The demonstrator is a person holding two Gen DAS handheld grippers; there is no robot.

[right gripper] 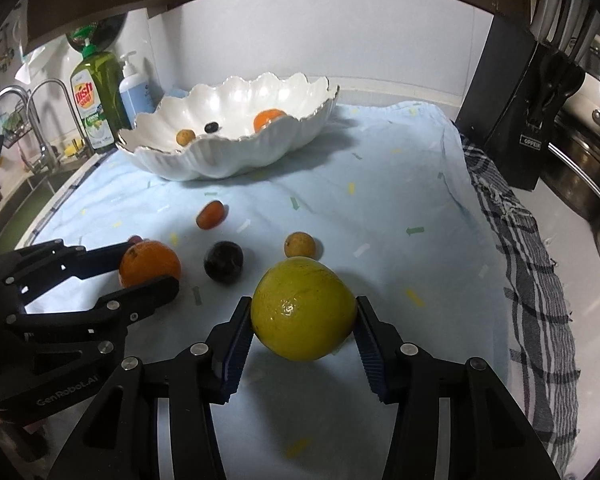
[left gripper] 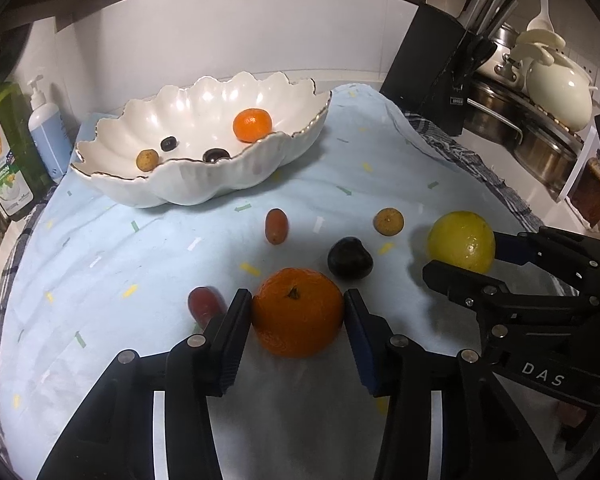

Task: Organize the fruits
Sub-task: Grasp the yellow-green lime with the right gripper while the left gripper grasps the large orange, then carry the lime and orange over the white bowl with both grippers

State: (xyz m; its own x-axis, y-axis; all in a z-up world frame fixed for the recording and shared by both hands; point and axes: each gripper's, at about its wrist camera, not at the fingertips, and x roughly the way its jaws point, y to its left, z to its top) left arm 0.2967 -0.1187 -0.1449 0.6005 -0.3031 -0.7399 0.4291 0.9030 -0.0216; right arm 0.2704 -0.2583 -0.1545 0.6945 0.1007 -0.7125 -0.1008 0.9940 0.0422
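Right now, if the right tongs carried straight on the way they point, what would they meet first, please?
They already clamp the yellow citrus. Straight beyond it, the small brown fruit looks first in line, with the white bowl farther back, though depth is hard to judge.

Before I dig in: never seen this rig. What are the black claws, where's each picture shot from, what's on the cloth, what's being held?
There is no robot arm. A person holds a two-finger clamp in each hand, and a fisheye camera on each clamp looks along its fingers. One picture is from the left clamp, the other from the right, and each also catches the other clamp at its side.

The left gripper is shut on an orange mandarin. The right gripper is shut on a yellow lemon.

On the light blue cloth lie a dark plum, a small brown round fruit, an oblong reddish fruit and a red one beside the left fingers.

The white scalloped bowl already has a mandarin, two dark fruits and a brown one in it.
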